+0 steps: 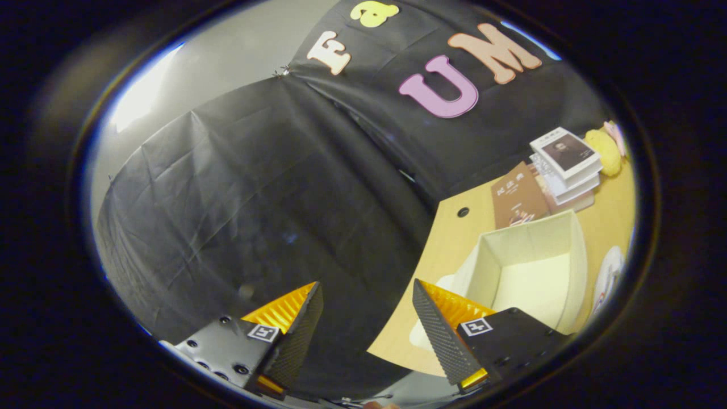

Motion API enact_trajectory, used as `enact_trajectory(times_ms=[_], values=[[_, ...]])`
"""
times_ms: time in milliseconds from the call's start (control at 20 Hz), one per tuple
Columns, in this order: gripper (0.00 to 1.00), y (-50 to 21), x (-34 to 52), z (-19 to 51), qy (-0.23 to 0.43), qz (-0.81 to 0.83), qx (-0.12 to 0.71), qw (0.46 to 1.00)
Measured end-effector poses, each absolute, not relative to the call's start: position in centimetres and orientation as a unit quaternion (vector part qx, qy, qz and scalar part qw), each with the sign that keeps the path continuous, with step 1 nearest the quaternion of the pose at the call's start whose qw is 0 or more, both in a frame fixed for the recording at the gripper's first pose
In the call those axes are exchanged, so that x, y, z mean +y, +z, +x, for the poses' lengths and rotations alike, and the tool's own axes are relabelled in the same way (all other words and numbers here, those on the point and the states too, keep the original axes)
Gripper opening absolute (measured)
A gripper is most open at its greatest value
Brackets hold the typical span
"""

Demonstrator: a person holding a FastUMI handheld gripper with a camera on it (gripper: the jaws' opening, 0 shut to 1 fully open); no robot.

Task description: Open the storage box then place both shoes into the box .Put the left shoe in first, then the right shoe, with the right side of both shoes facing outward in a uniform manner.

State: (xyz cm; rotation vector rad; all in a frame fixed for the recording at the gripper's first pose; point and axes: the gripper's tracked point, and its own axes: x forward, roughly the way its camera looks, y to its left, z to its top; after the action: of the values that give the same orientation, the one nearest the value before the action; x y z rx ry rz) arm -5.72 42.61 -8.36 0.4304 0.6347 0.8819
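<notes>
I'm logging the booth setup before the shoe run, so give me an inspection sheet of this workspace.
Surface: wooden table, with a small dark hole near its edge.
Job's things: white storage box open, inside looks empty; a white object beyond the box, too cut off to identify.
Clutter: brown book, stack of books, yellow soft toy.
Grippers: gripper open, tilted, nothing between its fingers.
Cables: nothing seen.
Surroundings: black cloth wall, pale wall behind it.

Matt white storage box [534,272] on smooth wooden table [448,238]; gripper [366,318] pads textured.
</notes>
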Motion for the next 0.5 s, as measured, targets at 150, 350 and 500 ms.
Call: enact_trajectory(times_ms=[150, 350, 500], values=[[0.99, -8.7, 37.7, -3.9, 0.388, 0.161, 0.274, 0.865], [1.00, -10.6, 29.4, -2.2, 0.336, 0.048, 0.244, 0.908], [1.00, -12.1, 23.5, -1.3, 0.292, 0.003, 0.235, 0.927]])
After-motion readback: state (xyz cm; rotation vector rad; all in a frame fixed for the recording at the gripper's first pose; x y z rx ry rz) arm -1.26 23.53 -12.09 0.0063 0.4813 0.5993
